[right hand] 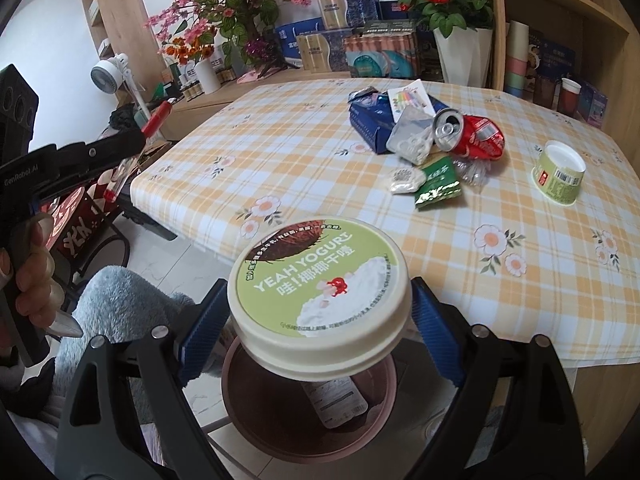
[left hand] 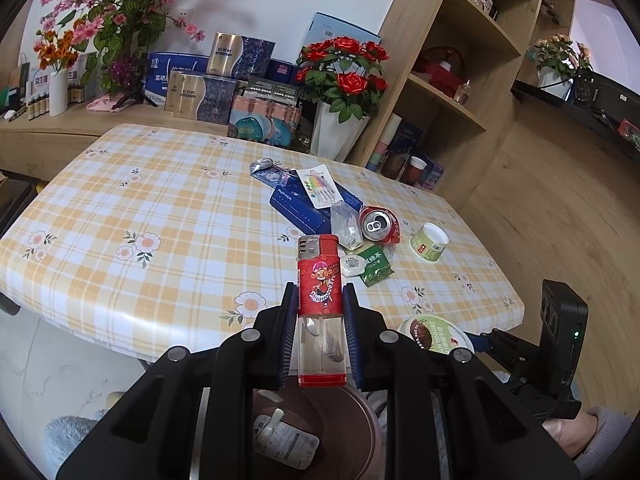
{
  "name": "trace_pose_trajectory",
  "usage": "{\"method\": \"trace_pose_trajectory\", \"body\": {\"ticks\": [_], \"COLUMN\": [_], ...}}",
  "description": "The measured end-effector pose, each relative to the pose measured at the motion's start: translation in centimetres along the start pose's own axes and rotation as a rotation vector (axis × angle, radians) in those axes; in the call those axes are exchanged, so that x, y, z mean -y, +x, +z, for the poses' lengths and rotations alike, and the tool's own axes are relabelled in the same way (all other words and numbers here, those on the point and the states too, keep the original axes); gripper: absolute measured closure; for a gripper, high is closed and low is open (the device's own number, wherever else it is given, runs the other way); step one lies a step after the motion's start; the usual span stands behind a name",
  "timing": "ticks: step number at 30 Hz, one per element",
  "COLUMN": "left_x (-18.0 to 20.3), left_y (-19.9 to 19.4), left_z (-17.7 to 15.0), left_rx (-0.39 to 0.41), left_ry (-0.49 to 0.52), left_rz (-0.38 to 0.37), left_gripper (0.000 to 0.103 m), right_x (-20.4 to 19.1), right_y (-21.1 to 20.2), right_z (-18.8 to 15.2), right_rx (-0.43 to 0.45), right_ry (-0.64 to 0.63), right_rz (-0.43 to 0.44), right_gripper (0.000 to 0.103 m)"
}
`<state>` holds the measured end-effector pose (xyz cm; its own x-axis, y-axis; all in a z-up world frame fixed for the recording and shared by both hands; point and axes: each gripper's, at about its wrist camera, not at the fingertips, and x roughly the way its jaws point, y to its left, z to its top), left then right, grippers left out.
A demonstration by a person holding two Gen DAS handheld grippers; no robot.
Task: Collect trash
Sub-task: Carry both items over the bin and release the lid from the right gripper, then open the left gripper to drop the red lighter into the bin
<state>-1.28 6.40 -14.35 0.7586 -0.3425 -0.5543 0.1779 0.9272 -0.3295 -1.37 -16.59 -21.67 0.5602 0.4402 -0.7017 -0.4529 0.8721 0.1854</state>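
Trash sits in a loose heap on your checked table (left hand: 132, 208): a crushed red can (left hand: 379, 226), a blue box (left hand: 298, 206), a green tea packet (left hand: 374, 266) and a small green tub (left hand: 429, 242) set apart from the pile. Your left gripper (left hand: 320, 312) pinches a red lighter (left hand: 321, 308) upright between its pads, above the brown bin (left hand: 352, 424). Your right gripper (right hand: 320, 312) is spread wide around a yogurt tub (right hand: 320, 296), blue fingers (right hand: 200, 320) at either side of the lid, also over the bin (right hand: 280, 420). A white wrapper (right hand: 336, 402) already lies inside.
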Motion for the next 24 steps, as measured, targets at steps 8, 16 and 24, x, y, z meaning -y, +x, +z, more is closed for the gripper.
{"method": "trace_pose_trajectory", "body": {"ticks": [8,16,24], "left_x": [-0.4,-0.3,1.1], "left_y": [-0.1,0.0,0.6], "left_z": [-0.6,-0.7,-1.2], "left_rx": [-0.008,-0.019,-0.046], "left_ry": [-0.021,-0.01,0.041], "left_rz": [0.001,-0.012,-0.04], "left_gripper": [0.081,0.081,0.081], "right_x": [-1.0,0.4,4.5], "right_y": [0.9,-0.3,-4.5], "right_z": [-0.8,0.4,3.1], "right_rx": [-0.045,0.024,0.193], "right_ry": [-0.009,0.023,0.087], "right_rz": [0.055,-0.004,-0.191], "right_gripper": [0.01,0.006,0.006]}}
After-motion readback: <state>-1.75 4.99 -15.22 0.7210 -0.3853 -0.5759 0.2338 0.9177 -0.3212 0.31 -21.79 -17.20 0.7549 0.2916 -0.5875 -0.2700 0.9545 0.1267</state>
